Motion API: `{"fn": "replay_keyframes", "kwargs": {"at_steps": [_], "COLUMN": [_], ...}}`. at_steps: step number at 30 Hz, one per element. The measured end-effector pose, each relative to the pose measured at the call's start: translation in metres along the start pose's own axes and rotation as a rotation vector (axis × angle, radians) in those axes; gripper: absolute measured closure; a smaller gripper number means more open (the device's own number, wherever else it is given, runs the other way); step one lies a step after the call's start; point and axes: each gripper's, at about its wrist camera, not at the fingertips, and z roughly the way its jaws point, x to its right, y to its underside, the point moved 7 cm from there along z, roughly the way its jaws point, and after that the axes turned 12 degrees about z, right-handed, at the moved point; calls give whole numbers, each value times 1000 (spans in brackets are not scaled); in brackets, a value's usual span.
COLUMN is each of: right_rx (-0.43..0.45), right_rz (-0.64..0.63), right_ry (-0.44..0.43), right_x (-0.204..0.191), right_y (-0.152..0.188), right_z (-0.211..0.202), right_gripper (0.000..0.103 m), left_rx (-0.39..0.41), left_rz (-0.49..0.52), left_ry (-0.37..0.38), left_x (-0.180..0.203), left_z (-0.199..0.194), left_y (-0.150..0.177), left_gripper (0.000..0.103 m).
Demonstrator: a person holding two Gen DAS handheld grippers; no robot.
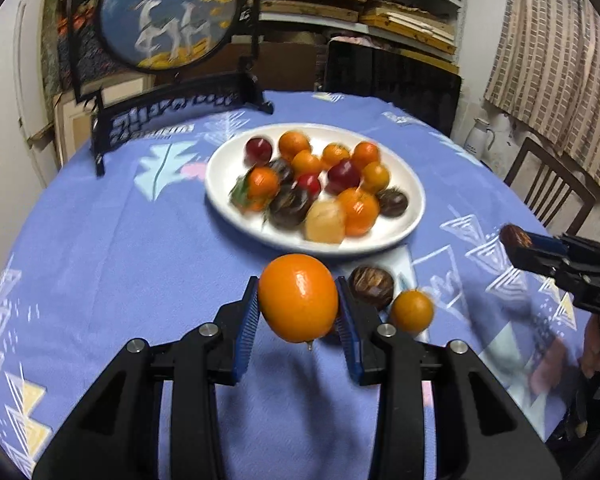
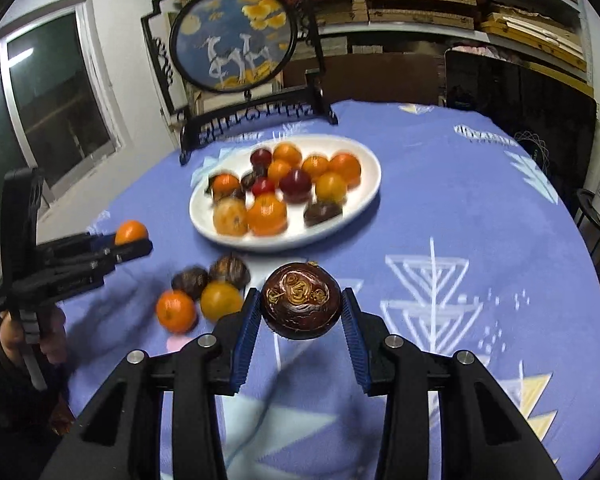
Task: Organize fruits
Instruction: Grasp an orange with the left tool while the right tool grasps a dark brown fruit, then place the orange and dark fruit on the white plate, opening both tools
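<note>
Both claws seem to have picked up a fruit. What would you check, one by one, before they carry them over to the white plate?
1. Left gripper clamped on the orange: ok, both pads touch it.
2. Right gripper clamped on the dark brown fruit: ok.
3. Both fruits lifted clear of the tablecloth: ok, a shadow shows under each.
4. Free room on the plate: ok, though little; bare rim shows at its near edge.
5. Loose fruits out of the path: cannot tell; four lie between the grippers and the plate.
6. Grip firm enough for carrying: cannot tell.
</note>
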Motion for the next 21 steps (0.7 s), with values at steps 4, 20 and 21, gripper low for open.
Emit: {"fn": "replay_keyframes", "kwargs": {"at_steps": [4,20,21], "right_rx": [29,-53,-47], "right_rz": [8,71,65], "right_ry": [-37,-41,-33], "right_x": [-9,-27,-27], "right_y": [-41,-137,-137], "right_z": [7,147,147], "right_gripper": [62,56,56], "left_rx": [9,-56,-44], "left_rz": [42,37,36], "left_ry": [-4,2,-3], "left_x": [3,-22,-24], "left_z": [13,111,107], "left_y": [-37,-97,-97], "left_gripper": [67,37,37]}}
